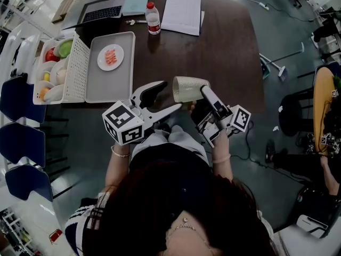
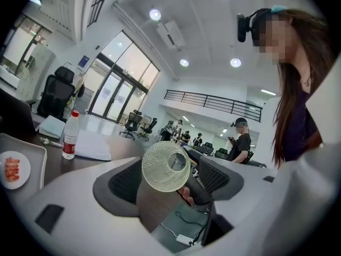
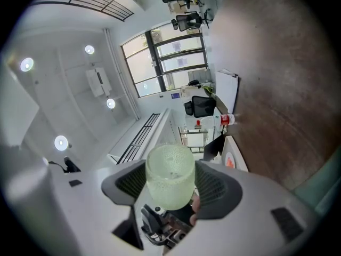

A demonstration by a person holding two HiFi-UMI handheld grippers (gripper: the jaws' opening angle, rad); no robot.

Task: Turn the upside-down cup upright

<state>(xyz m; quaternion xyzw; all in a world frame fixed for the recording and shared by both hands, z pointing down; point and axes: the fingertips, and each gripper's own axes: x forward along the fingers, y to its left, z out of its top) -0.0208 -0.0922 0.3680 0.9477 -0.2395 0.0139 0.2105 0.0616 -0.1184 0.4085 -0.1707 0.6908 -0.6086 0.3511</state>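
Note:
A pale, bumpy-textured glass cup [image 1: 189, 88] is held in the air on its side over the table's near edge, in front of the person's lap. My right gripper [image 1: 202, 93] is shut on it from the right; in the right gripper view the cup [image 3: 169, 176] fills the gap between both pads. My left gripper [image 1: 164, 101] stands open just left of the cup. In the left gripper view the cup's round base [image 2: 165, 166] faces the camera between the spread jaws, with a gap to each pad.
The dark brown table [image 1: 224, 52] carries a grey tray [image 1: 101, 87] with a small plate of food [image 1: 110, 57], a white basket [image 1: 74, 71] of dishes and fruit, a water bottle [image 1: 153, 18], papers [image 1: 181, 7] and a laptop [image 1: 98, 12]. Blue chairs [image 1: 21, 137] stand at the left.

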